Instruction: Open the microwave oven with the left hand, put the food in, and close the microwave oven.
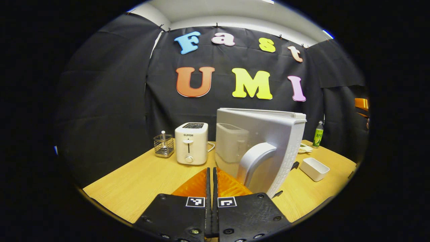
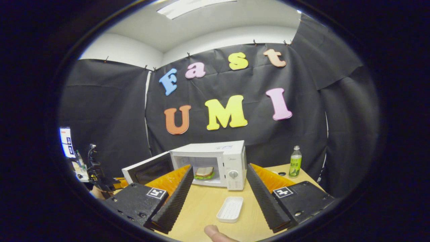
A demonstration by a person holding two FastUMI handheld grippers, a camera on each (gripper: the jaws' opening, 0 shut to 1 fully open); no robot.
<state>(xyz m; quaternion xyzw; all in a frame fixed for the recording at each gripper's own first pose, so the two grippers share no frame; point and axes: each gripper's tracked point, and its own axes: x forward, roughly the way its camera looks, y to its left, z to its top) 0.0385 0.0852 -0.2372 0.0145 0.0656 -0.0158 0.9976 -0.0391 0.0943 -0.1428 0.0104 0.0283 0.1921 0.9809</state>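
Observation:
The white microwave (image 2: pixel 231 154) stands on the wooden table (image 2: pixel 201 205) with its door (image 2: pixel 147 168) swung wide to the left. A sandwich (image 2: pixel 205 172) lies inside the cavity. My right gripper (image 2: pixel 220 167) is open and holds nothing, a short way in front of the oven. In the left gripper view the open door (image 1: pixel 268 134) fills the middle, outer face toward me, its curved handle (image 1: pixel 255 158) just right of my left gripper (image 1: pixel 212 169). That gripper is shut with nothing between its fingers and is not touching the handle.
A white toaster (image 1: pixel 191 143) and a wire holder (image 1: pixel 164 146) stand left of the door. An empty white tray (image 2: pixel 230 209) lies in front of the oven. A green bottle (image 2: pixel 295 162) stands at the back right. A fingertip (image 2: pixel 215 232) shows at the table's near edge.

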